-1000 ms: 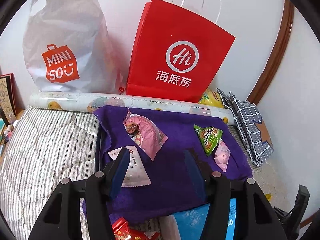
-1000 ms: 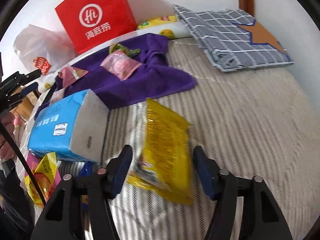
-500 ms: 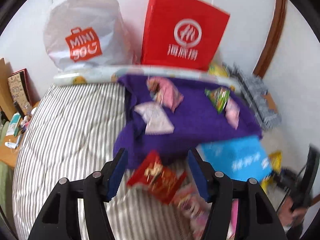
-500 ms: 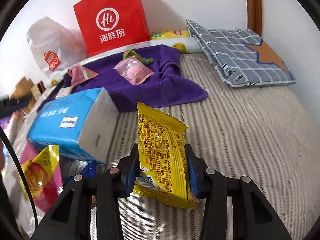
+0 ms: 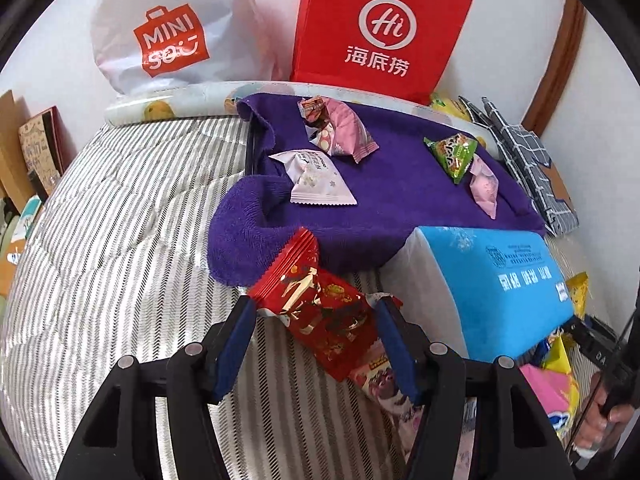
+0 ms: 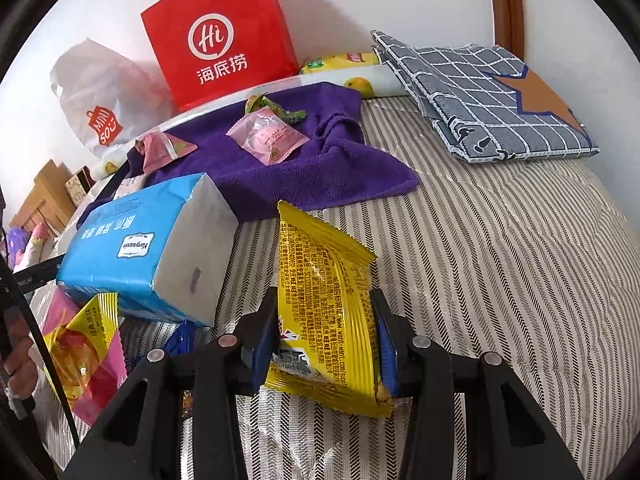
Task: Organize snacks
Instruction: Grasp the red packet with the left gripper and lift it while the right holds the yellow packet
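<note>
On the striped bed [image 6: 500, 264] we hold the yellow snack bag [image 6: 328, 312] tight in our right tongs [image 6: 326, 340]; both pads press its sides and it stands up on end. Our left tongs [image 5: 316, 344] are half open around the red snack bag [image 5: 320, 312]. That bag lies flat between the pads, and the pads do not squeeze it yet.

What could go wrong? We think the yellow bag could slip, because it is shiny and we only pinch its lower part. It is puffy, so a hard squeeze might crush what is inside. The red bag lies slanted across the left tongs, with one end over another wrapper [image 5: 384, 380] that has a picture on it. If we close now, we might grab both, or just nip a corner and drop it. The blue tissue pack [image 5: 488, 288] sits just beside, and we could bump it.

From the left view we see the purple towel [image 5: 400, 200] from the front, with four small snacks on it, among them a white one [image 5: 316, 180] and a green one [image 5: 454, 154]. Only the right view shows the folded checked cloth [image 6: 480, 96] laid out whole, and the yellow-and-pink bag [image 6: 84, 356] under the tissue pack's near end.
</note>
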Tool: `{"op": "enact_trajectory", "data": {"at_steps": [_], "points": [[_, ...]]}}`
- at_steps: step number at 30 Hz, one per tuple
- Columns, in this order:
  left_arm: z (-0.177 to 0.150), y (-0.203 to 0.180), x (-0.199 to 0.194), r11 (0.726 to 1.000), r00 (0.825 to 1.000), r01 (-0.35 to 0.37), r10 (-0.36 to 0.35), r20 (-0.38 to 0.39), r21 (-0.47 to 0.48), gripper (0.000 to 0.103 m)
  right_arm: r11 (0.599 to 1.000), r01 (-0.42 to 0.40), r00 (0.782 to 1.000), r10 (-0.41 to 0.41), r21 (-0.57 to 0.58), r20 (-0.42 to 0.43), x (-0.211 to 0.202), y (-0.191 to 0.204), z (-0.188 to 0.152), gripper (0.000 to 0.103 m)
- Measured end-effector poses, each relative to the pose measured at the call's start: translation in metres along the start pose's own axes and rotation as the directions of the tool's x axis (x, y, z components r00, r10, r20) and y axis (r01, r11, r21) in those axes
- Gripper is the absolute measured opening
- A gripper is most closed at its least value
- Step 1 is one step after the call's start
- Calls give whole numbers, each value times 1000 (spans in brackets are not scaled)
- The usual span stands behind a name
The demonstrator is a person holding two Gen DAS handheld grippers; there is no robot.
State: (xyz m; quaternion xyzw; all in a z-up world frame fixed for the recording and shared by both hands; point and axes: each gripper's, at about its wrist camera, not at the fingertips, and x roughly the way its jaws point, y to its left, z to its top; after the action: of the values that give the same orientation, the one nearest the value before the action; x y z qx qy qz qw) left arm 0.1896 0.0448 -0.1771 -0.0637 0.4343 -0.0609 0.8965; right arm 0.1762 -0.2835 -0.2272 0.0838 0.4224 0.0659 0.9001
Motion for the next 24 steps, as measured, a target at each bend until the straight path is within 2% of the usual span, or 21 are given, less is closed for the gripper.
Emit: {"op": "enact_trajectory", "data": {"at_steps": [5,10,14,17,20,24], "points": [[3,-6,6,999,999,-35,35,-9,19,65,1000,-2,1000,2,1,0,0,0,0,44],[1,-2,7,999,999,-32,32,-19,3,69,1000,-9,1000,9,7,0,0,-1,0,44],[5,6,15,999,999,13,-15,-46,-35,72,1000,-9,1000,9,8,0,0,-1,0,44],[3,4,15,1000,999,19,-20,-32,-12,72,1000,-11,1000,11,9,0,0,-1,0,44],[1,5,11,999,998,52,-52,-22,-15,55,1000,-14,1000,14,12,1,0,-2,0,44],[-1,4,4,999,999,32,-32,-1,0,44,1000,-13,1000,13,11,1,0,-2,0,44]]}}
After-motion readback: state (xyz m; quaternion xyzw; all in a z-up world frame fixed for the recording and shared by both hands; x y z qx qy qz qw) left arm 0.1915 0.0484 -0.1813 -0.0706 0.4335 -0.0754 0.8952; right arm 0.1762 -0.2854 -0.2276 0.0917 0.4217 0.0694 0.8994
